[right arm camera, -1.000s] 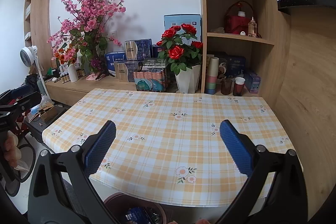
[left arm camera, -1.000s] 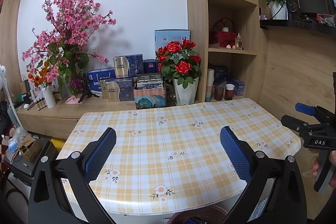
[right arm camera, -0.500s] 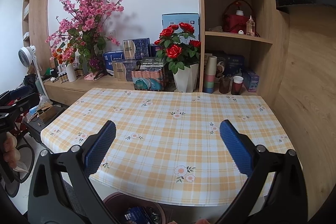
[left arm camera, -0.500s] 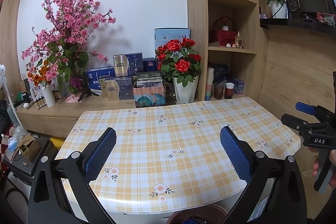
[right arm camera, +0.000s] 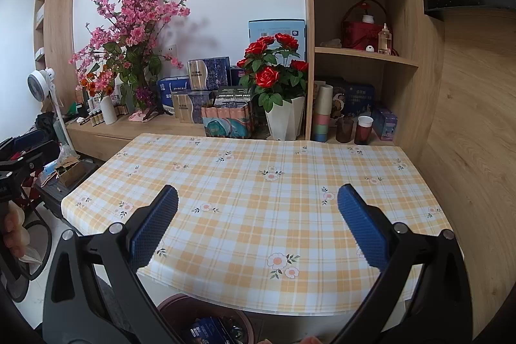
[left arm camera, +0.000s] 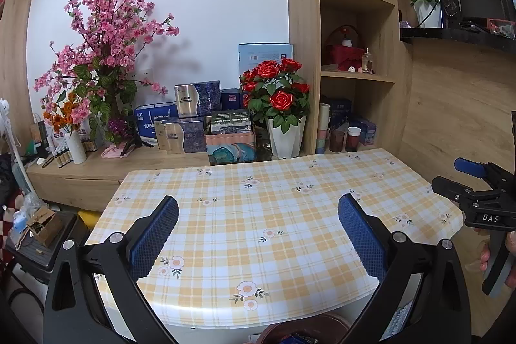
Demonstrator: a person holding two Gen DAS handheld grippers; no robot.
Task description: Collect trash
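Observation:
My left gripper (left arm camera: 258, 224) is open and empty, held above the near edge of a table with a yellow plaid flowered cloth (left arm camera: 258, 202). My right gripper (right arm camera: 258, 224) is open and empty too, above the same table (right arm camera: 258, 182). The right gripper also shows at the right edge of the left wrist view (left arm camera: 480, 199), and the left gripper at the left edge of the right wrist view (right arm camera: 22, 157). A brown trash bin (right arm camera: 206, 321) stands on the floor under the table's near edge, with a blue packet inside. I see no loose trash on the cloth.
Behind the table stand a white pot of red roses (right arm camera: 283, 118), several boxes (right arm camera: 225, 118) and stacked cups (right arm camera: 322, 115) on a wooden sideboard and shelf. A pink blossom arrangement (right arm camera: 129, 31) and a fan (right arm camera: 42, 83) are at the left. A wooden wall (right arm camera: 467, 150) borders the right.
Both views have shifted slightly; the table sits a little lower and nearer. Both grippers stay open and empty.

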